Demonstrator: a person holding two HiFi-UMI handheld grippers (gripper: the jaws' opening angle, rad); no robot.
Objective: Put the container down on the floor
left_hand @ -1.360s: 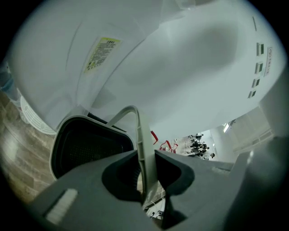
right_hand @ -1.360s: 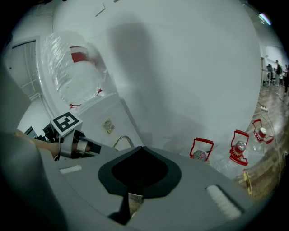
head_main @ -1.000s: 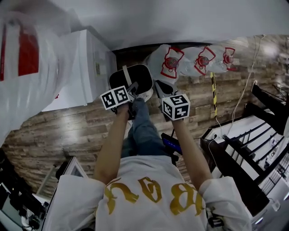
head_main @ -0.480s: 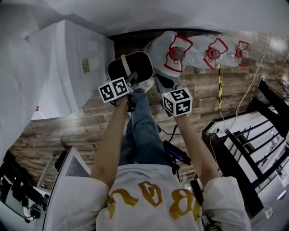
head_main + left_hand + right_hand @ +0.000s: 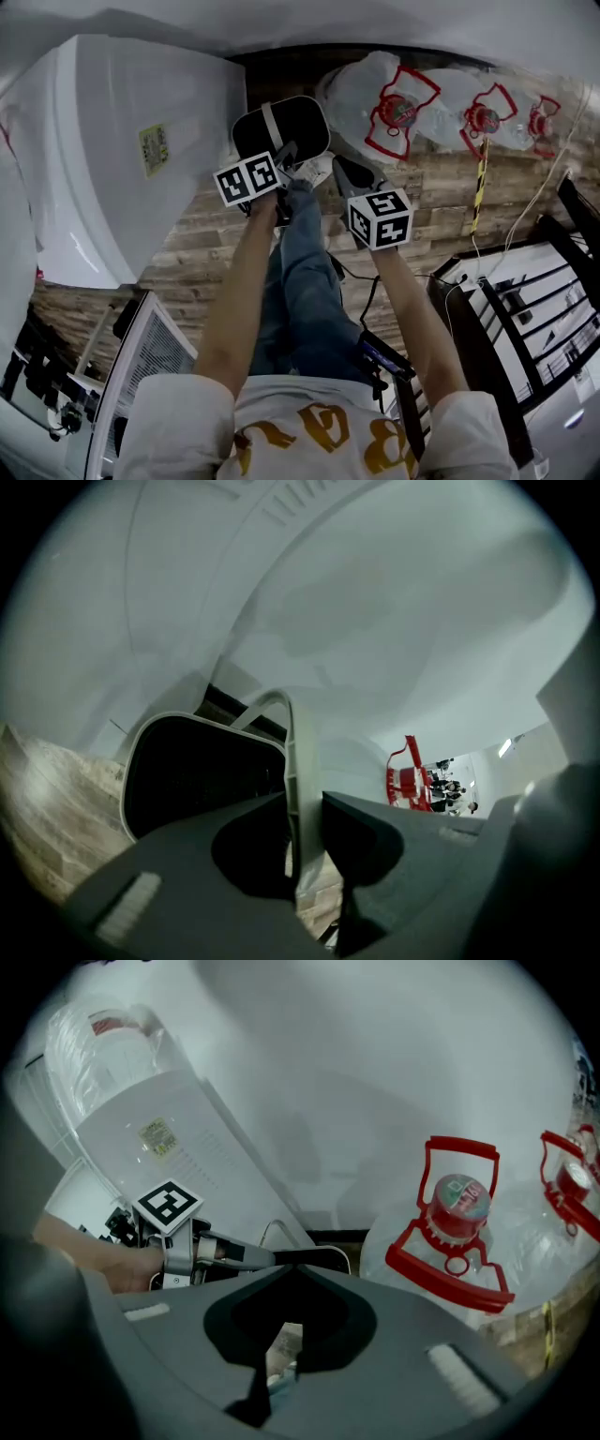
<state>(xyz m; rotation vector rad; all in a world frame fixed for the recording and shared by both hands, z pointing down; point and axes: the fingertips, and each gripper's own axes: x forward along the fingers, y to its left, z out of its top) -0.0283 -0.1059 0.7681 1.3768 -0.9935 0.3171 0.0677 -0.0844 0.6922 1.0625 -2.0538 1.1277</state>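
Note:
The container [image 5: 292, 124] is a black bin with a white rim and a white handle [image 5: 271, 127]. It hangs above the wood floor by the wall, just past the person's shoe. My left gripper [image 5: 284, 161] is shut on that handle. In the left gripper view the handle [image 5: 299, 780] runs upright between the jaws, with the bin's dark opening [image 5: 197, 771] to the left. My right gripper [image 5: 341, 171] is to the right of the bin, shut and holding nothing. In the right gripper view its jaws [image 5: 292, 1269] meet tip to tip, with the bin [image 5: 323, 1262] and the left gripper [image 5: 246, 1255] beyond them.
Large clear water bottles [image 5: 386, 105] with red caps and handles lie along the wall at the right, also the nearest one [image 5: 455, 1227]. A tall white cabinet [image 5: 131, 159] stands at the left. A dark rack [image 5: 525, 309] and cables are at the right, and a white grille [image 5: 141, 366] at the lower left.
Both grippers and the bin have risen a little in the head view and stayed together. The view has swung, so the white cabinet now fills more of the left.

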